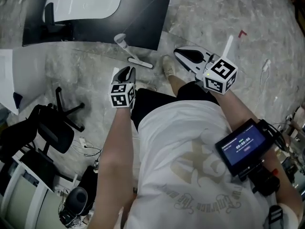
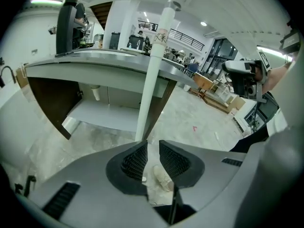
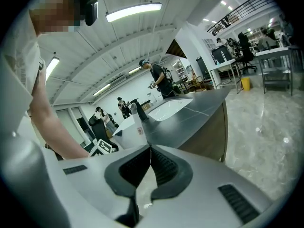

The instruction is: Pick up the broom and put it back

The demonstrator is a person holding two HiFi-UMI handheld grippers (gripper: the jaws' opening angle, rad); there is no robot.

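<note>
State, left gripper [image 2: 152,145]: the jaws are held a little apart. Only the floor and a shoe [image 2: 161,177] are seen through the gap, and nothing is gripped.

State, right gripper [image 3: 150,148]: the jaw tips are closed on each other and nothing is held.

Direction to broom: the broom [image 2: 154,70] is found straight ahead of the left gripper, just beyond the jaw tips and in line with the gap. No touch between the pads and the handle is seen.

Long axis: the handle is stood nearly upright and a little tilted. Its upper part is leaned on the edge of the counter [image 2: 95,61]. Its lowest part is hidden behind the jaws in the left gripper view.

Fit of gap to axis: the gap is lined up along the handle, so the handle can be taken between the pads from its two sides without a turn of the wrist.

Nearer hand: the left gripper is near the broom. The right gripper is kept well apart to the side and is pointed over the counter; the broom is not seen in its view.

Stage, as judged: the broom seems to be already put back against the counter, with the left gripper let go of it. If it must be taken again, a short reach forward by the left gripper is needed.

Risk, as judged: the leaned handle can be pushed sideways along the counter edge by a jaw tip.
</note>
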